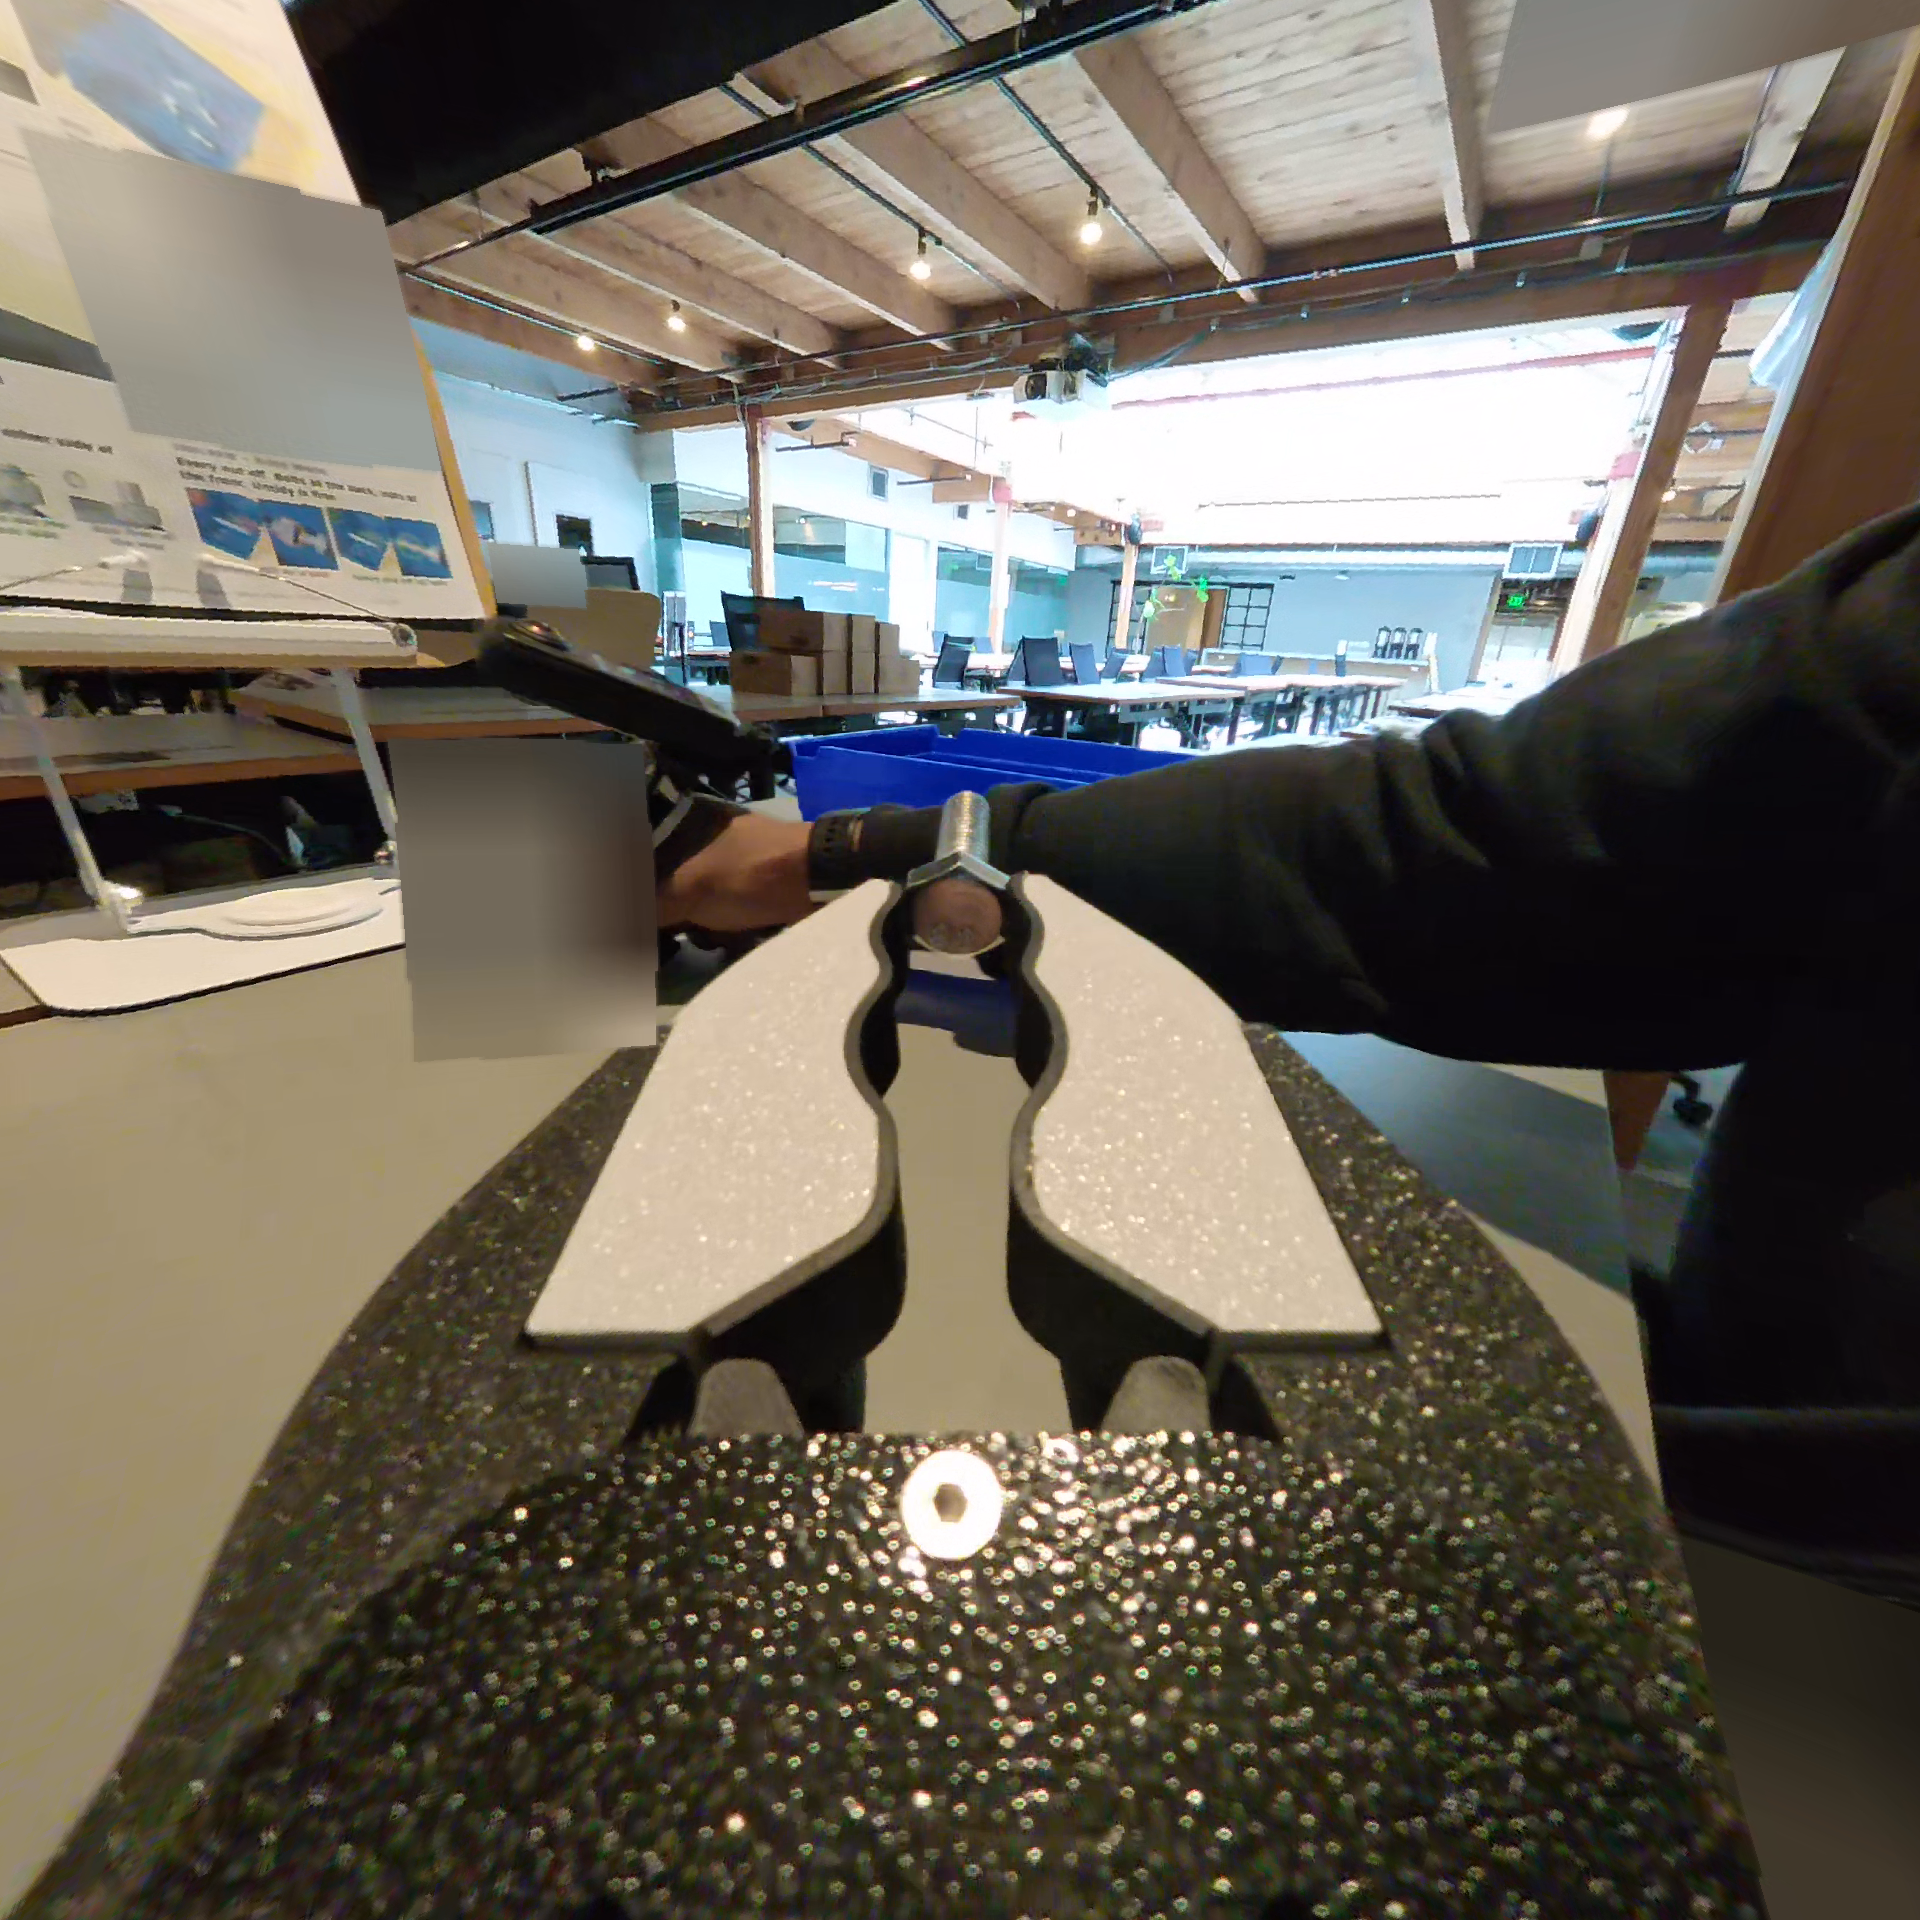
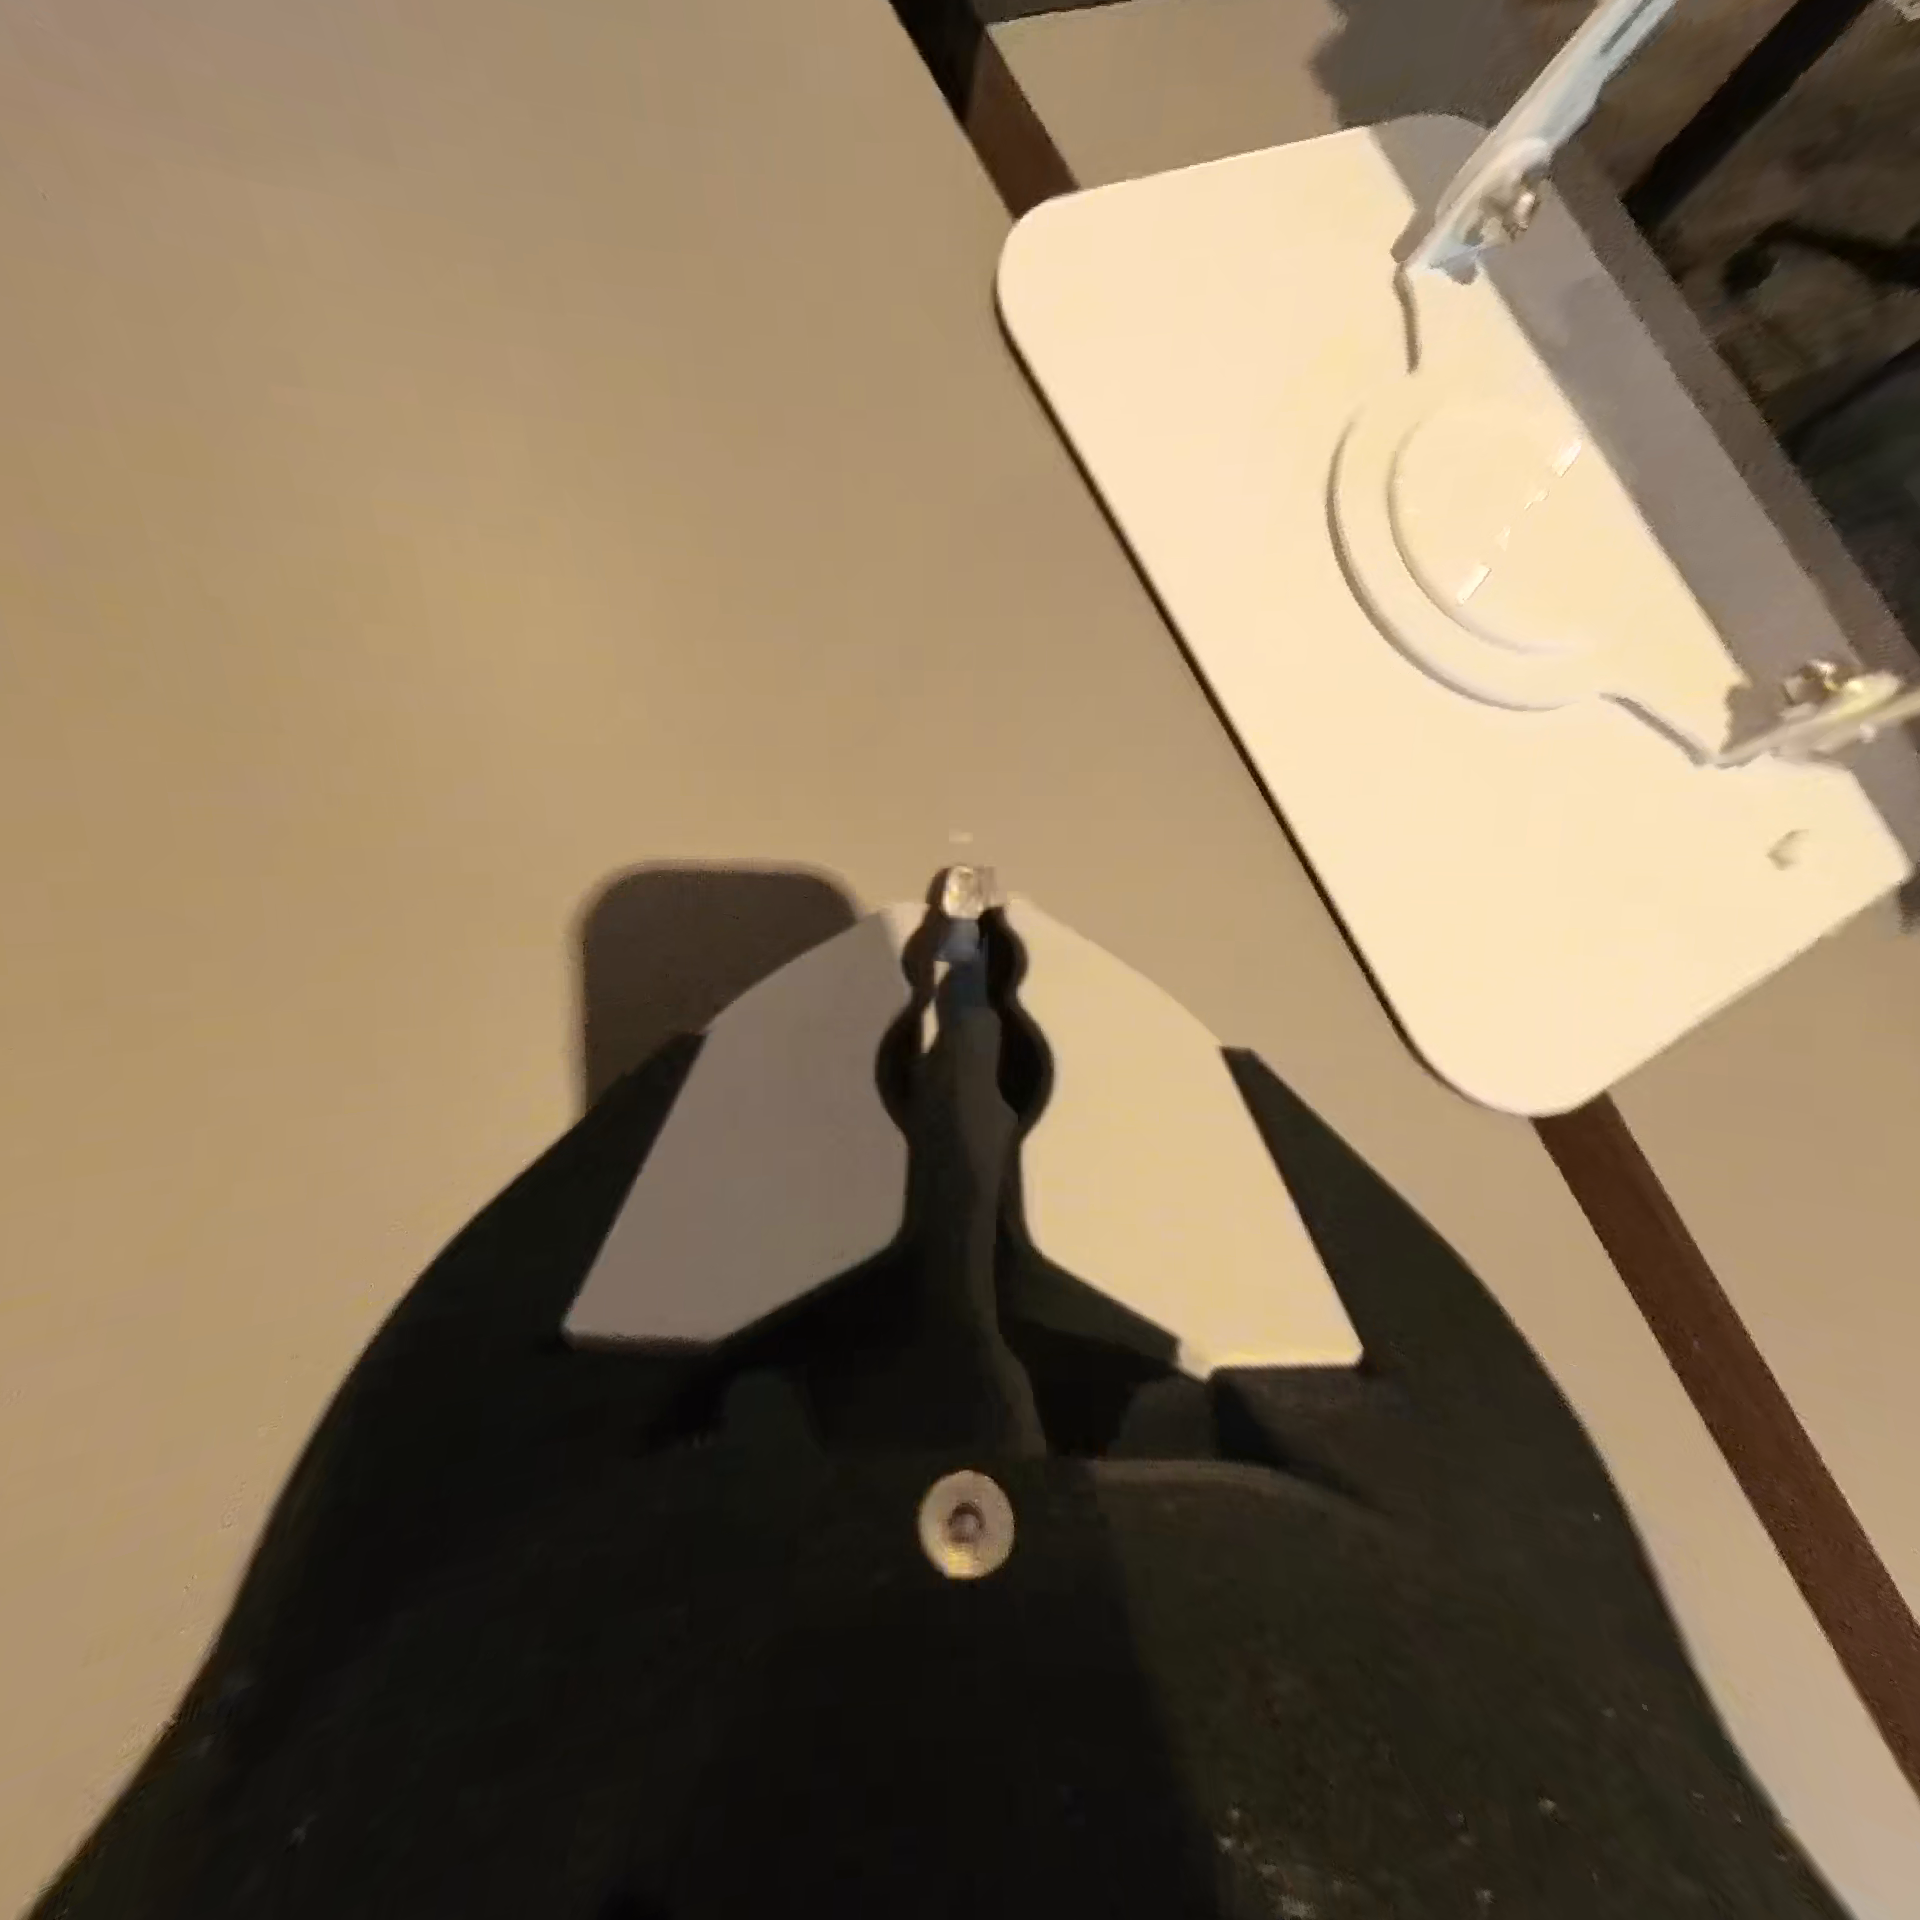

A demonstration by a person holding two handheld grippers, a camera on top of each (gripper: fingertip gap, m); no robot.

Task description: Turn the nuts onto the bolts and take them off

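In the left wrist view my left gripper [image 1: 956, 906] is shut on a silver hex bolt [image 1: 964, 840]. It grips the head, and the threaded shank points up and away. No nut shows on the shank. In the right wrist view my right gripper [image 2: 961, 920] is shut, with a small shiny silver nut [image 2: 962, 891] pinched at its very tips. This view is blurred. It looks down at the grey table [image 2: 416, 520]. In the left wrist view a person's dark sleeve [image 1: 1455, 862] and hand [image 1: 738, 873] cross behind the bolt.
A white stand base [image 2: 1455, 582] lies on the table to the right of the right gripper; it also shows in the left wrist view [image 1: 260, 925], holding a printed sheet [image 1: 208, 520]. A blue bin [image 1: 987, 758] sits behind the bolt. A dark seam [image 2: 1714, 1351] runs along the table. My right fingertips sit around 35 centimetres from my left ones.
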